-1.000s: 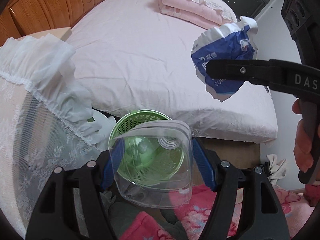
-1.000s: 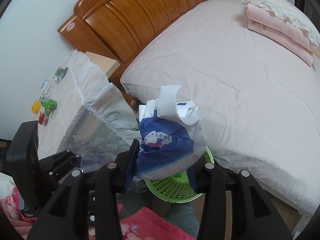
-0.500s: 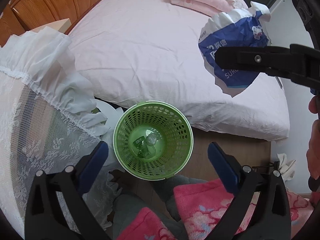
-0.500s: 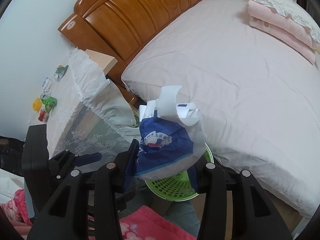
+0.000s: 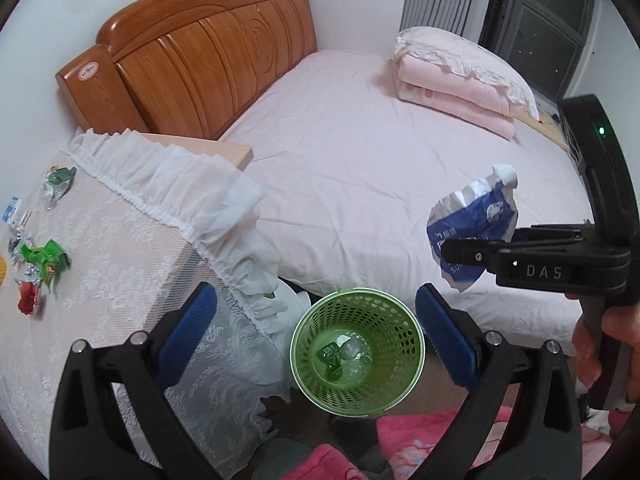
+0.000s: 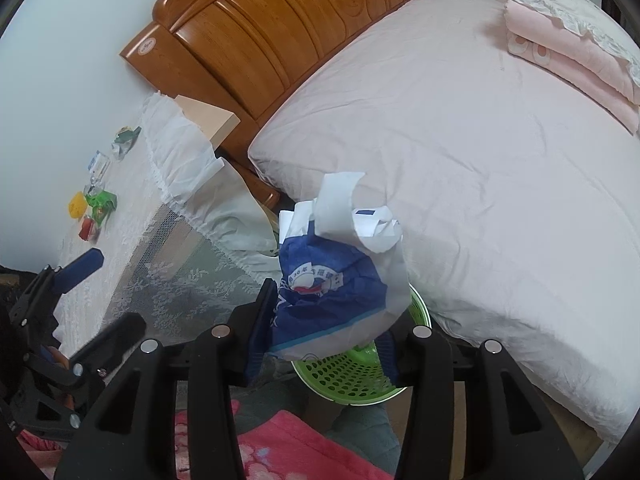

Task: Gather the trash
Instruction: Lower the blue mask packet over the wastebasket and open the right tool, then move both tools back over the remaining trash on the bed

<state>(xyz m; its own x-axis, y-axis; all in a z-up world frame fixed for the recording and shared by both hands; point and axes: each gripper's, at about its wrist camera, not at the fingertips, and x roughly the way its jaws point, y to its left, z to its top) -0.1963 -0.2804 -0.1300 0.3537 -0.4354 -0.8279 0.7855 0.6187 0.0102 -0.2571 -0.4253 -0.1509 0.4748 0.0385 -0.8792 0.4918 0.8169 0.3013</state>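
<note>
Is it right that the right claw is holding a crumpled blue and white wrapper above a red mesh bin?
Not quite: the mesh bin is green, not red, as the left wrist view shows. The right claw does hold the crumpled blue and white wrapper above it.

Your left gripper (image 5: 316,316) has let go of the clear plastic container it was clamping a second ago; its jaws now stand wide with nothing between them. That container now lies crumpled at the bottom of the green basket (image 5: 404,376), below the open jaws. You have also raised and tilted the left gripper, bringing the headboard (image 5: 200,48) into view.
</note>
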